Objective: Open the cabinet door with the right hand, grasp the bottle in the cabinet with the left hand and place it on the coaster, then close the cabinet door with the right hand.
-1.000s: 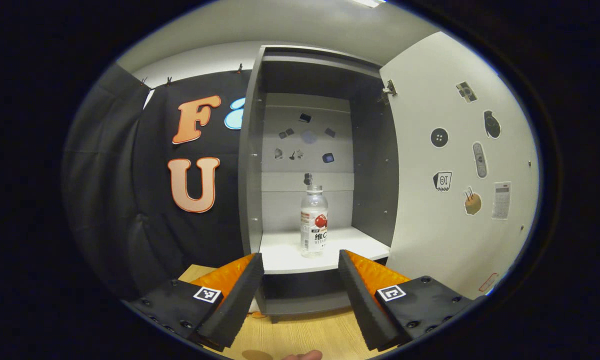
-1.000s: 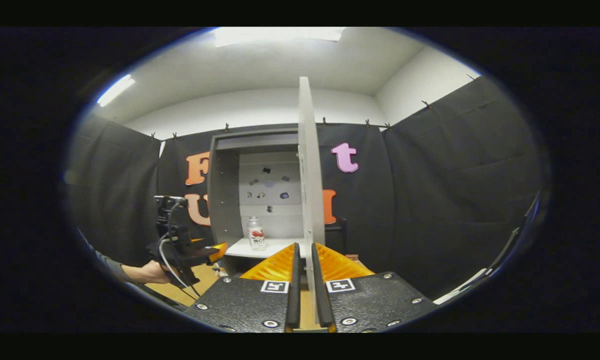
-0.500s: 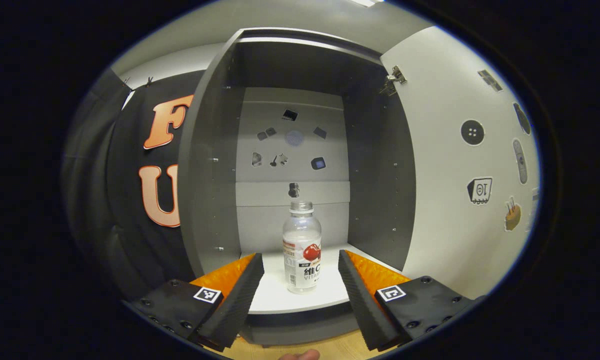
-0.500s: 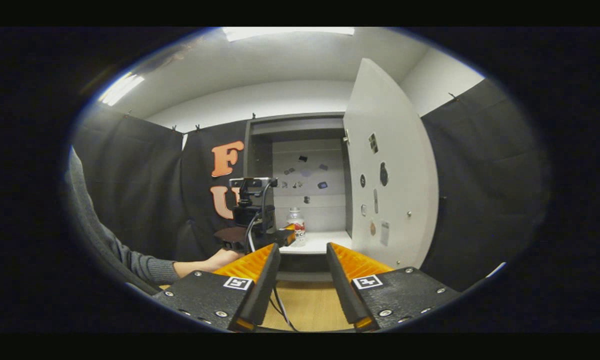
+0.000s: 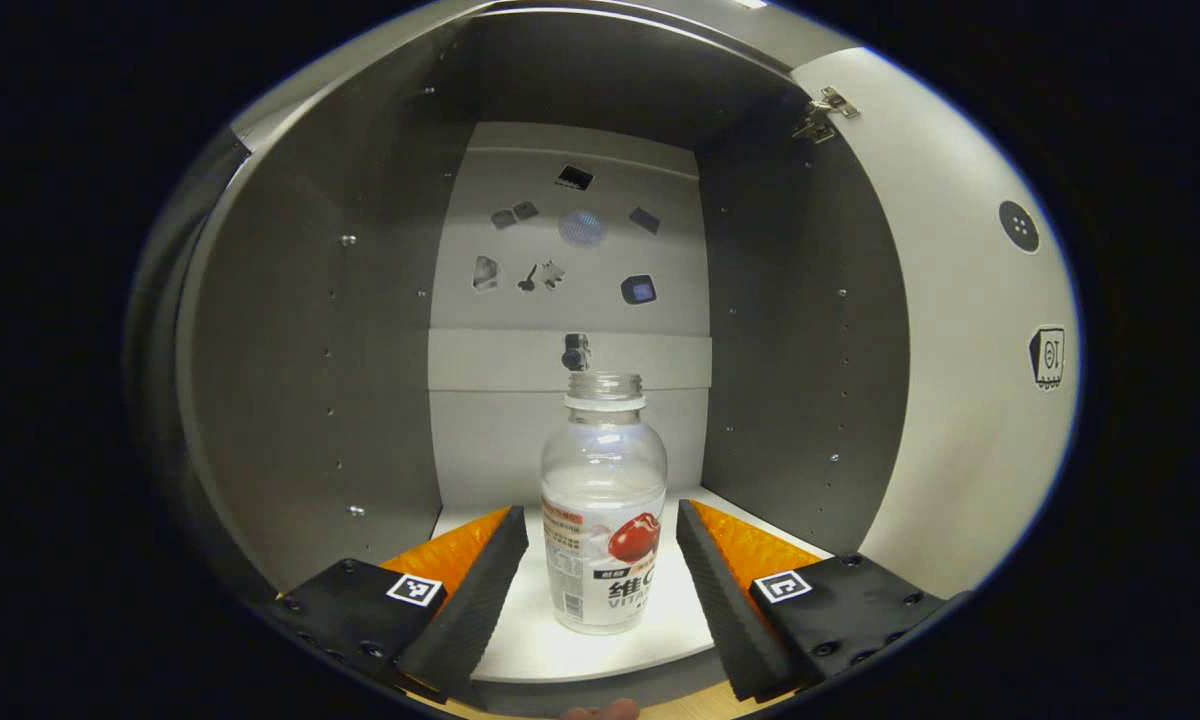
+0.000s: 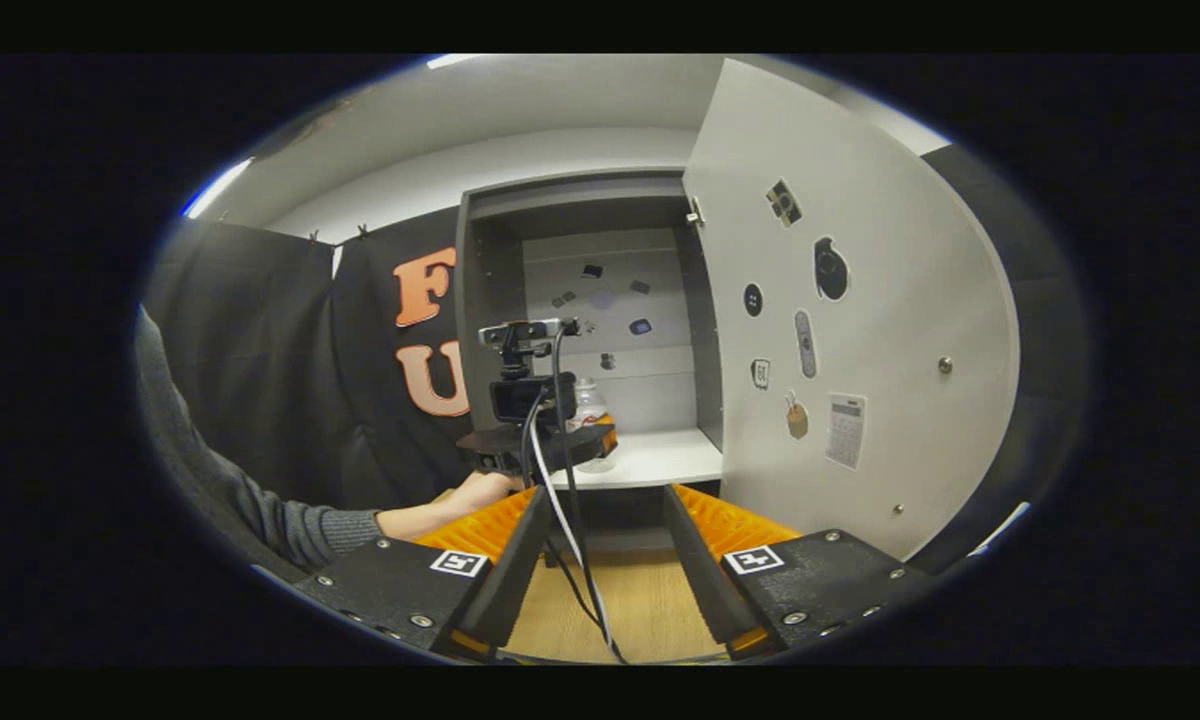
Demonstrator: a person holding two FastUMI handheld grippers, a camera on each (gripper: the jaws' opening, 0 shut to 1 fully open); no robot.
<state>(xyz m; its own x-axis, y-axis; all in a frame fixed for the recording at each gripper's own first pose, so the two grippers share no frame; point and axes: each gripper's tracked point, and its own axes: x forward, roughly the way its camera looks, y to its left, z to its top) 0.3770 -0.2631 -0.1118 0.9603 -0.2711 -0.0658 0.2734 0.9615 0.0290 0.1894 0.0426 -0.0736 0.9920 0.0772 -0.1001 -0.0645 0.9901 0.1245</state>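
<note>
Your left gripper (image 5: 600, 570) reaches into the cabinet (image 5: 300, 350), jaws spread wide on either side of the clear drink bottle (image 5: 603, 520), not touching it as far as the view tells. Bottle stands upright on the white shelf (image 5: 520, 640). Cabinet door (image 6: 860, 300) hangs open on the right. Your right gripper (image 6: 600, 560) hovers over the wooden worktop (image 6: 640, 610), jaws released, holding nothing.
</note>
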